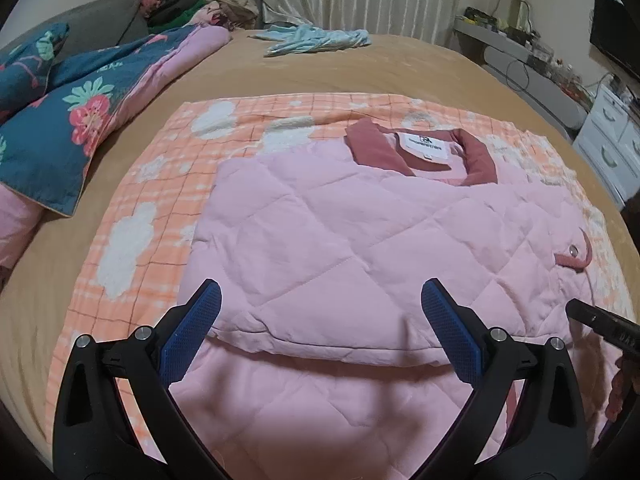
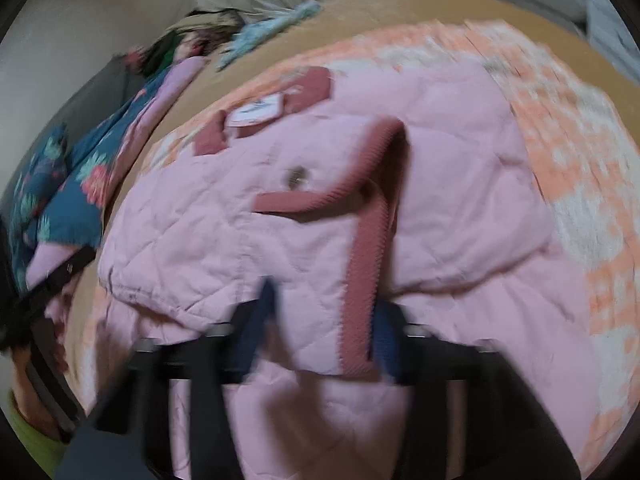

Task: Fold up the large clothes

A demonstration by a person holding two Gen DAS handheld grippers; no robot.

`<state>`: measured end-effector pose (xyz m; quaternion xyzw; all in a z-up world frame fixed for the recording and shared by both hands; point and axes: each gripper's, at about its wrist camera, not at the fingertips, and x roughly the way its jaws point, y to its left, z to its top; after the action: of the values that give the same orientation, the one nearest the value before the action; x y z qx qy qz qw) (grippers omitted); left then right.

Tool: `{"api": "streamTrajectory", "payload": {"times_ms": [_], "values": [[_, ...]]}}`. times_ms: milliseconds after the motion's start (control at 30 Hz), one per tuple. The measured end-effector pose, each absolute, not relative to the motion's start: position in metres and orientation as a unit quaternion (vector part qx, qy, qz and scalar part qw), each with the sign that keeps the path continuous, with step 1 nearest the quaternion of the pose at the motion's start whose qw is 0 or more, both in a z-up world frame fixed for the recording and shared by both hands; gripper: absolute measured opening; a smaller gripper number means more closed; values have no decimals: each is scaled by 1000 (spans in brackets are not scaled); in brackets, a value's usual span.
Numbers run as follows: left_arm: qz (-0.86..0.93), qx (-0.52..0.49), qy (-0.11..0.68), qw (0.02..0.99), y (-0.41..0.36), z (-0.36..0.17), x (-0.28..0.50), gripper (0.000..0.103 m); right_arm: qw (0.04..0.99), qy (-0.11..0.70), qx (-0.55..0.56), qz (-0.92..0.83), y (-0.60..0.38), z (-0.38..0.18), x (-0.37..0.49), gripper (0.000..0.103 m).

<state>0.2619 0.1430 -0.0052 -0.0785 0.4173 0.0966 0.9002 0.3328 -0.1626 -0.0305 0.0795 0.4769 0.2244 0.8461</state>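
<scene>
Left hand-held gripper [image 1: 320,312] gapes wide, empty, over the pink jacket [image 1: 340,232]; right hand-held gripper [image 2: 320,320] pinches its cuff [image 2: 362,280] (blurred).

Blurred throughout. Right claw [image 2: 320,320] closed on the dark-pink ribbed trim [image 2: 366,264] of a pink quilted jacket [image 2: 224,216], lifted near. Collar with white label [image 2: 256,111] far left. Orange checked blanket [image 2: 572,152] beneath, on a tan bed [image 2: 400,4]. Teal floral quilt [image 2: 76,200] at left.

L gripper [image 1: 321,312] jaws spread wide, held low, R gripper [image 2: 324,320] blurred, jaws narrowed, closure unclear
</scene>
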Motion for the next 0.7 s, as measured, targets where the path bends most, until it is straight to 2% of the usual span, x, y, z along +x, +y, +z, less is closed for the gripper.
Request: {"api": "streamTrajectory", "payload": {"times_ms": [67, 267, 300, 567, 700], "values": [[98, -82, 416, 900, 145, -5, 263, 94, 858, 448, 62, 243, -157, -16, 328, 19], [95, -94, 411, 902, 149, -3, 272, 94, 918, 295, -33, 263, -142, 44, 316, 15], [95, -94, 411, 902, 147, -2, 274, 94, 922, 288, -40, 255, -142, 45, 319, 15], [84, -83, 420, 900, 132, -11, 302, 94, 908, 373, -11, 193, -158, -12, 366, 15], [77, -84, 427, 897, 124, -19, 310, 94, 903, 389, 1, 183, -162, -20, 369, 16]]}}
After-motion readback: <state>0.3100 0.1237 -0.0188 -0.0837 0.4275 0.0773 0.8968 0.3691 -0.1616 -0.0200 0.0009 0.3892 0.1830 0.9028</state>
